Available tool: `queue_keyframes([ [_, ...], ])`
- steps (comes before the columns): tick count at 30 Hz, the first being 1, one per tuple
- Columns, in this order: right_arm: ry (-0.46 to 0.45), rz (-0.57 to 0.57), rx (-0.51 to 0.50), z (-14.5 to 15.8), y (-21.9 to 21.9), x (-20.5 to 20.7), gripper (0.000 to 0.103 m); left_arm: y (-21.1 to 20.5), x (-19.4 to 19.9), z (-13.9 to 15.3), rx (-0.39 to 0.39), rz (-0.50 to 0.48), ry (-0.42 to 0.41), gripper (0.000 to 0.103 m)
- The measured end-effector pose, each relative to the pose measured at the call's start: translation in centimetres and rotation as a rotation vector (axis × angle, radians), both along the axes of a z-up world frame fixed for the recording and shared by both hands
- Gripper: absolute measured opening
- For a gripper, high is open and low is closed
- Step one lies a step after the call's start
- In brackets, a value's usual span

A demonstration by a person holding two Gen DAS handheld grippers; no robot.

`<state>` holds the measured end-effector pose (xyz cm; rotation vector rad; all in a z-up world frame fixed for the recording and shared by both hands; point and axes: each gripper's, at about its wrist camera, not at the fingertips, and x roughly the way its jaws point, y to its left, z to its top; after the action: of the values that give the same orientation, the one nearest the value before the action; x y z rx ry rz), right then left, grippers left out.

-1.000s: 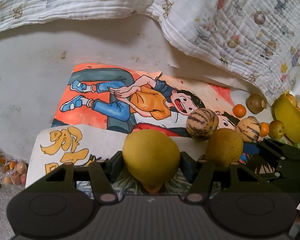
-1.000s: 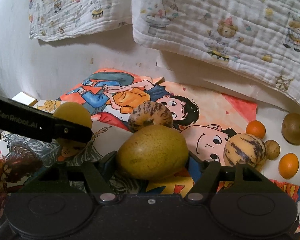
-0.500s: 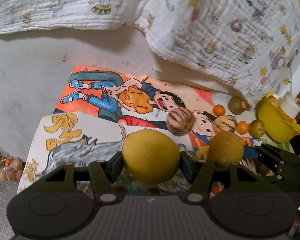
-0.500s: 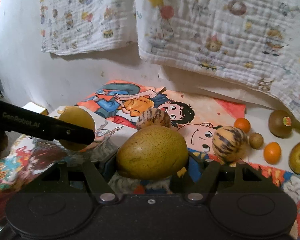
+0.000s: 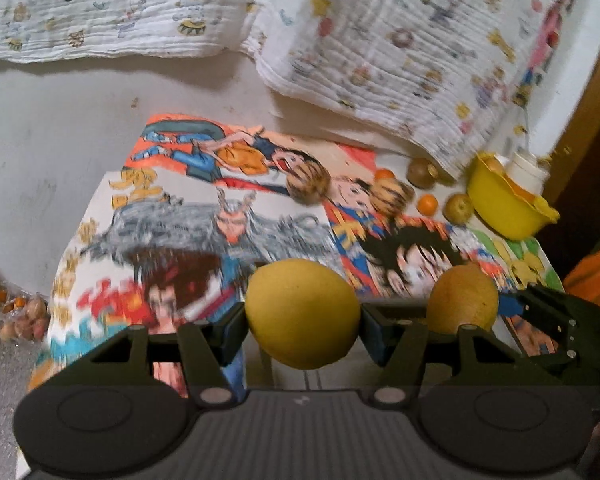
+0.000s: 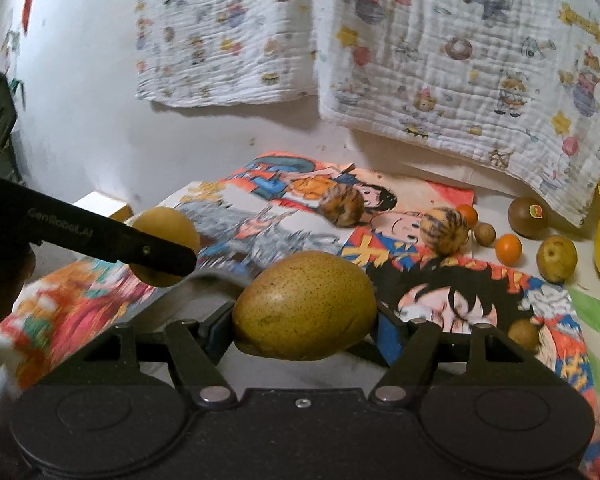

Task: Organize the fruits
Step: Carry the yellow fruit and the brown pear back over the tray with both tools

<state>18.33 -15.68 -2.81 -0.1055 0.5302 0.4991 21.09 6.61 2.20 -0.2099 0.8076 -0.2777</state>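
Two fruits are in the air at once, one in each gripper, so the step in hand looks like the carry. On the left, the left gripper (image 5: 302, 322) is clamped on a smooth yellow fruit (image 5: 302, 314), its pads pressing both sides, above the near part of the cartoon posters (image 5: 204, 220) that cover the table. Just to its right, the right gripper (image 6: 304, 322) holds a speckled brown pear (image 6: 305, 306) the same way, also clear of the surface. Farther right and toward the wall, the loose fruit lies scattered: two striped melons (image 6: 342, 210), a few small oranges (image 6: 508, 249), a kiwi (image 6: 527, 216) and a small pear (image 6: 557, 258). At the far right edge stands a yellow bowl (image 5: 500, 208), already holding something orange. That bowl is probably the goal; if so, the next move calls for swinging both loads right, over the scattered fruit, and releasing one at a time so neither knocks the other or rolls out.
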Motion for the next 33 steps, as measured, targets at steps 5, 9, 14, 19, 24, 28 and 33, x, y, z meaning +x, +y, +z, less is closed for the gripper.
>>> queue_keyframes([
  [5, 0.009, 0.018, -0.02, -0.4, -0.6, -3.3, 0.072, -0.7, -3.1, -0.4, 0.015, -0.025, 0.017, 0.064],
  [9, 0.028, 0.026, -0.032, -0.9, -1.1, -5.1, 0.072, -0.9, -5.0, -1.0, 0.025, -0.034, 0.034, 0.064],
  [14, 0.051, 0.038, -0.058, -1.8, -1.1, -6.6, 0.072, -1.3, -6.6, -1.2, 0.047, -0.053, 0.033, 0.064],
  [19, 0.081, 0.04, -0.07, -2.5, -1.2, -7.2, 0.071, -2.1, -7.6, -1.3, 0.084, -0.078, 0.022, 0.064],
  [24, 0.071, 0.038, -0.075, -2.6, -1.2, -7.7, 0.071, -2.8, -7.8, -1.8, 0.105, -0.095, 0.031, 0.064],
  [28, 0.069, 0.039, -0.077, -2.6, -1.2, -7.7, 0.071, -3.2, -8.0, -2.2, 0.118, -0.101, 0.033, 0.064],
  [33, 0.074, 0.037, -0.068, -2.6, -1.4, -7.7, 0.072, -3.3, -8.1, -2.2, 0.121, -0.101, 0.035, 0.065],
])
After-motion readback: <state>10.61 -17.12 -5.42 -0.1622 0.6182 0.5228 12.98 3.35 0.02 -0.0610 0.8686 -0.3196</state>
